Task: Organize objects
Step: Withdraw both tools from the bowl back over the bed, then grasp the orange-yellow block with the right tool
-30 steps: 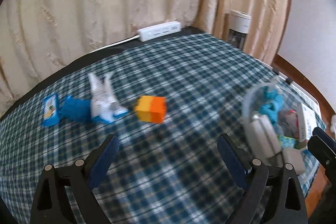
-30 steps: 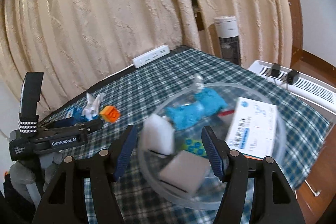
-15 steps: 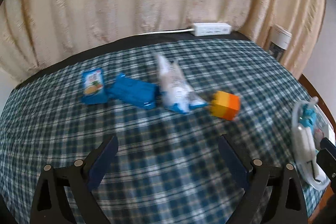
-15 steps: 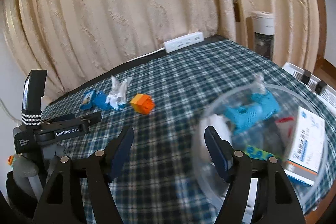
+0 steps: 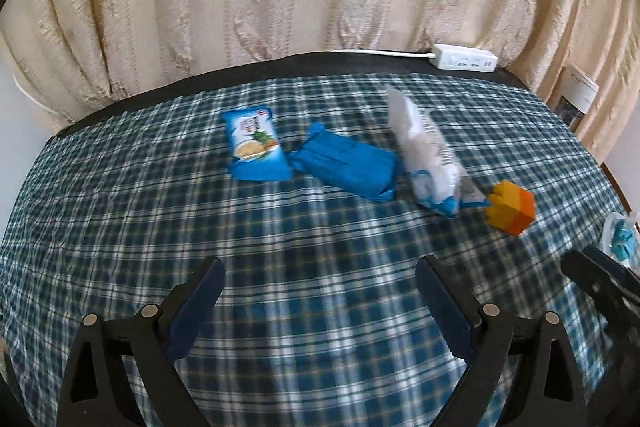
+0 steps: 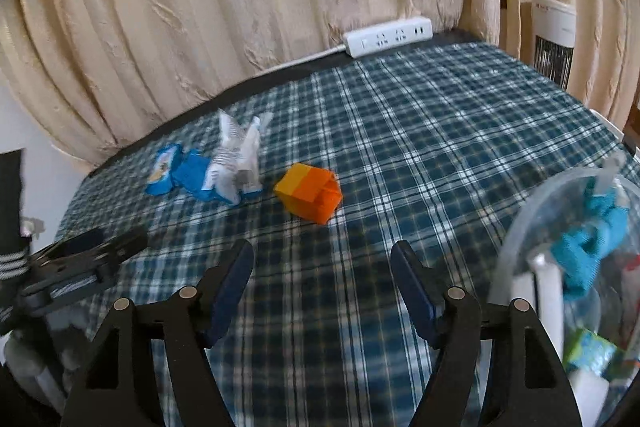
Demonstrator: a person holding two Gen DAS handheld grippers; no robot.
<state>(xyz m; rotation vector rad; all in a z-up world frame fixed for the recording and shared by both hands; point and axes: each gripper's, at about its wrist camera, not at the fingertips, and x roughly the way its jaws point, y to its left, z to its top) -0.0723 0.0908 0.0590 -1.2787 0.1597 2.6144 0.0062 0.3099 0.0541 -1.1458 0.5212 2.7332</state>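
On the checked tablecloth lie a blue snack packet (image 5: pixel 255 148), a blue wrapped pack (image 5: pixel 347 167), a white-and-blue bag (image 5: pixel 432 169) and an orange-yellow block (image 5: pixel 512 206), in a row. The right wrist view shows the block (image 6: pixel 310 197) and the bag (image 6: pixel 237 163) too. My left gripper (image 5: pixel 320 301) is open and empty, well short of the packets. My right gripper (image 6: pixel 322 281) is open and empty, just short of the block. A clear bowl (image 6: pixel 516 239) at the right holds several items.
A white power strip (image 5: pixel 466 61) lies at the table's far edge against the curtain. A white appliance (image 6: pixel 554 39) stands beyond the right edge. The left gripper body (image 6: pixel 76 267) shows at the left of the right wrist view.
Both grippers have swung left, away from the bowl. The packets now sit centred in the left view, and the block sits ahead of the right gripper. Both stay open.
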